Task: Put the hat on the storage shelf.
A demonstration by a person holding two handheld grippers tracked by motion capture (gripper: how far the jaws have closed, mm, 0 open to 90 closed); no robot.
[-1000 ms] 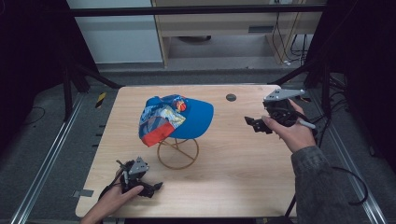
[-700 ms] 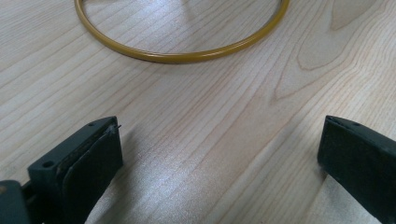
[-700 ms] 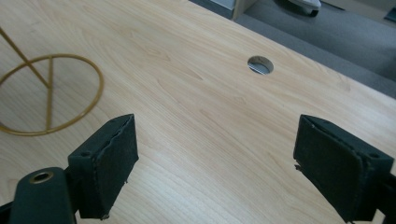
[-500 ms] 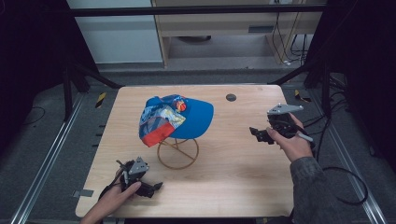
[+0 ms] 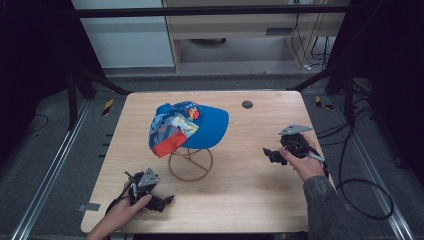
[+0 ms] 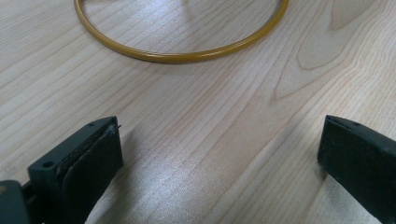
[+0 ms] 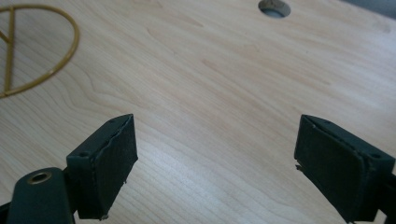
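Two grippers, left and right, rest with jaws spread on the worktop flanking the blue baseball cap perched on its gold wire stand; lifting it cleanly likely means pinching the brim.

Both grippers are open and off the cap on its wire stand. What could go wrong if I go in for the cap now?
1. The cap sits loosely on a thin gold wire stand; a sideways push could tip both.
2. The left gripper lies low near the stand's base ring, so it might snag the ring.
3. The right gripper, approaching from the brim side, may pinch only the brim and drag the cap off crooked.
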